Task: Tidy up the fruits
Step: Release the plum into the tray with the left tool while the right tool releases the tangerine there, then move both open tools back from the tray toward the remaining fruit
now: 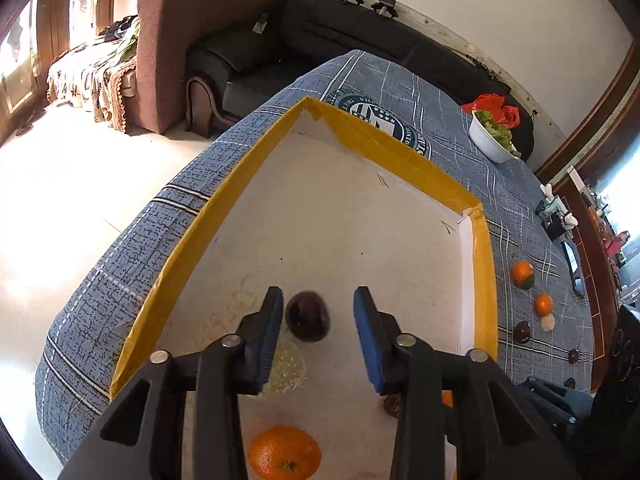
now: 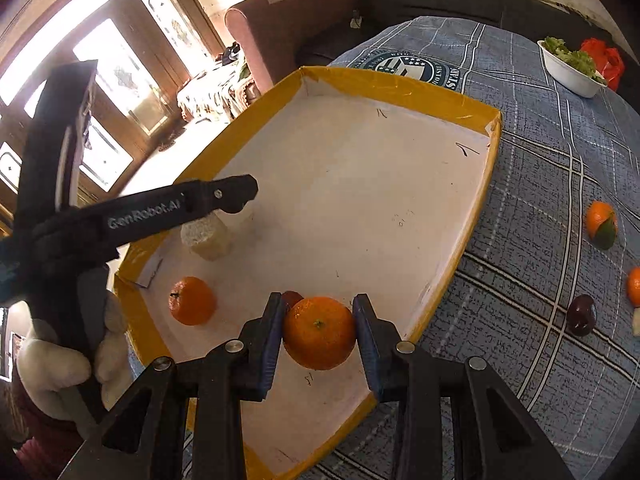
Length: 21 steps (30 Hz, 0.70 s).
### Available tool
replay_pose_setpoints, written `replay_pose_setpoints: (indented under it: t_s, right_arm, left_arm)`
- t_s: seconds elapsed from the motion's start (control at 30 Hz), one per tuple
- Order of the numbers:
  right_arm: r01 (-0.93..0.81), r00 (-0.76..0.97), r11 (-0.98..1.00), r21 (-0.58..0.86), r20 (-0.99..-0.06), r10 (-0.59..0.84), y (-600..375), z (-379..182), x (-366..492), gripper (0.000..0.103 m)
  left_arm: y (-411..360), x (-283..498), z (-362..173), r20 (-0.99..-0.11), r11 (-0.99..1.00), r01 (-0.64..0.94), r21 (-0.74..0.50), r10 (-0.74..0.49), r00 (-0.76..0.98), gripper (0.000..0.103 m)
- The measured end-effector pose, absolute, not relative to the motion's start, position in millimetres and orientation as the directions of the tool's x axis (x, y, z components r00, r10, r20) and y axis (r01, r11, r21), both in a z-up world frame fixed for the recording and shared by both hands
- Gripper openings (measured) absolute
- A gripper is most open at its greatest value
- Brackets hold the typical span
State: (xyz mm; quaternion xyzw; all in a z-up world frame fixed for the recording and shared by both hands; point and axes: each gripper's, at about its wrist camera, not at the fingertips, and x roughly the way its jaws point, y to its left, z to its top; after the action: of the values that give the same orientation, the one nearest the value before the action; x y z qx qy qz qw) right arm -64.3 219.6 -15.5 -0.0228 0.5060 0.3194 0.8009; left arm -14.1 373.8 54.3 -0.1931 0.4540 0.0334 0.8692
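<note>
"GenRobot.AI" is printed in white along the left gripper [image 2: 224, 196]. The right gripper [image 2: 319, 322] has both blue pads pressed on an orange [image 2: 319, 333], stem end facing the camera, over the tray [image 2: 400, 84]. The left gripper's jaws gape wide, holding nothing; a dark round fruit [image 1: 307, 317] lies between them.

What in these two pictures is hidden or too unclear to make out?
- Left wrist view: the small dark fruit in the tray is half hidden behind the left tool.
- Right wrist view: another dark fruit is mostly hidden behind the orange held in the right tool.
- Right wrist view: a pale piece on the cloth is cut off by the edge.
</note>
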Motion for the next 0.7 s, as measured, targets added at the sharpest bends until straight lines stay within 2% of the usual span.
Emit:
replay_pose_setpoints:
  t_s: [0.1,0.23,0.3,0.4,0.5,0.7]
  right_arm:
    - [-0.532,0.267,0.796,0.288,-0.835,0.480,223,-21,-68,0.040]
    - [-0.527,0.247,0.787,0.321,-0.828,0.503,223,-21,-70,0.042]
    - [-0.523,0.260,0.782,0.338,-0.811,0.525,219,-16,-71,0.042]
    - [-0.515,0.301,0.785,0.344,-0.785,0.542,205,-2,-78,0.043]
    - [-0.497,0.356,0.803,0.329,-0.766,0.535,186,16,-90,0.044]
    - [-0.431,0.522,0.856,0.285,-0.696,0.494,115,77,-113,0.044]
  left_arm:
    - [380,-23,63,-0.779,0.913,-0.233,-0.336,-0.130,0.613,0.056]
    - [388,-37,73,-0.754,0.889,-0.237,-0.393,-0.164,0.636,0.061]
    - [392,-48,78,-0.742,0.876,-0.248,-0.413,-0.165,0.649,0.072]
    - [390,-68,87,-0.714,0.854,-0.259,-0.451,-0.171,0.678,0.081]
    - [380,-89,99,-0.658,0.820,-0.217,-0.529,-0.235,0.716,0.081]
    - [341,-122,149,-0.546,0.805,-0.097,-0.586,-0.304,0.780,0.081]
